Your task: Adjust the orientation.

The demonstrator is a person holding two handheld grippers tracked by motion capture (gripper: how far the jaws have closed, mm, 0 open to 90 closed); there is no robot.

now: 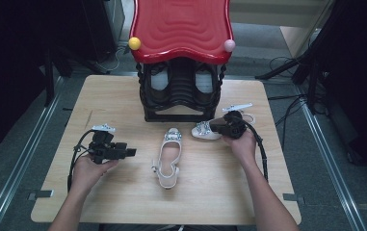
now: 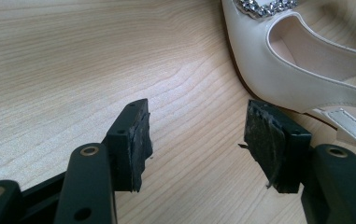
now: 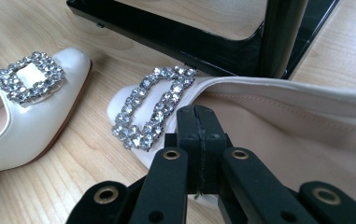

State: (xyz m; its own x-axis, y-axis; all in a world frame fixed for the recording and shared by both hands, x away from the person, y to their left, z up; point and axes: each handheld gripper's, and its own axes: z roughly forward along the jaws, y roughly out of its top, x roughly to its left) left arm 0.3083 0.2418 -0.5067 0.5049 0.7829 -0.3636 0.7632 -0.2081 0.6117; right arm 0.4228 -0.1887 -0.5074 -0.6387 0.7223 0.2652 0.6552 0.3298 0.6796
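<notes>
The white shoe (image 1: 205, 131) in my right gripper (image 1: 229, 126) lies on the tabletop (image 1: 123, 96) just in front of the black shoe rack (image 1: 179, 91), toward its right corner, and my hand and the gripper body cover most of it in the high view, so only the toe with its crystal buckle shows there. In the right gripper view the jaws are closed tight together at the shoe's upper edge (image 3: 278, 93), just behind the buckle (image 3: 154, 107); whether they pinch the rim or merely rest against it I cannot make out, since the jaws hide the spot. The shoe's heel end runs out of that view at the right. The second white shoe (image 1: 169, 156) lies farther from the rack, in front of its middle, toe pointing at the rack and heel strap toward me; its buckled toe (image 3: 31, 77) sits just beside the first shoe's toe, the two apart. My left gripper (image 1: 129, 153) rests well out from the rack's left corner, its jaws wide open with bare wood between them, and the second shoe's side (image 2: 278, 70) lies near the right jaw, its toe and strap cut off by the frame.
</notes>
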